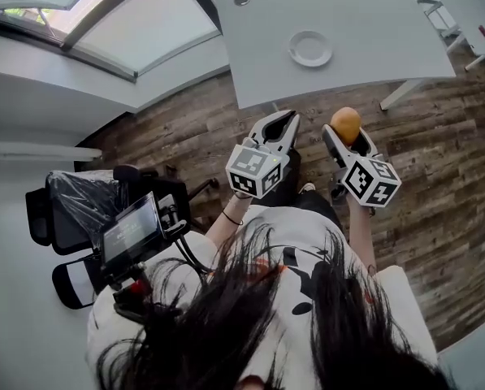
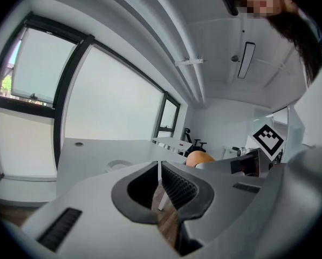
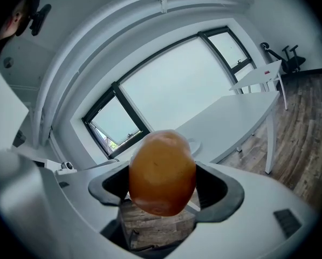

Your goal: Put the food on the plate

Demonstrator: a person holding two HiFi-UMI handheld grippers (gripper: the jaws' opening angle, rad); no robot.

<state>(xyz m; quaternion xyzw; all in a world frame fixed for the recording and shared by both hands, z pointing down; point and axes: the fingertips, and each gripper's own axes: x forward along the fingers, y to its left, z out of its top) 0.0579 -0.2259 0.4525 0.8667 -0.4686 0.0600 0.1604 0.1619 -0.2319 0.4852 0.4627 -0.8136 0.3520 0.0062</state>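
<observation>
Your hair (image 1: 250, 315) fills the bottom of the head view. Past it, you hold both tools out over the wooden floor (image 1: 437, 185). Your right gripper (image 1: 347, 133) has its fingers closed on the food (image 1: 346, 123), a round orange thing, so it cannot drop. Your left gripper (image 1: 289, 125) has its fingers together with nothing in them. It sits just beside the other one, I think because one tool is enough for this job. The plate (image 1: 310, 48) sits empty on the white table (image 1: 388, 23). It is nearer the table edge on your side than the far edge, and well apart from the food.

From the left gripper view, the two fingertips meet. Only floor and a table leg (image 2: 162, 201) show in the hole behind them. The food peeks out on the right, and the plate lies flat on the table ahead.

From the right gripper view, the food sits right between the two dark pads (image 3: 217, 190), squeezed on both sides. A bit of the plate's rim shows just behind it on the table. You seem to be aiming at the plate, and the food is not there yet.
</observation>
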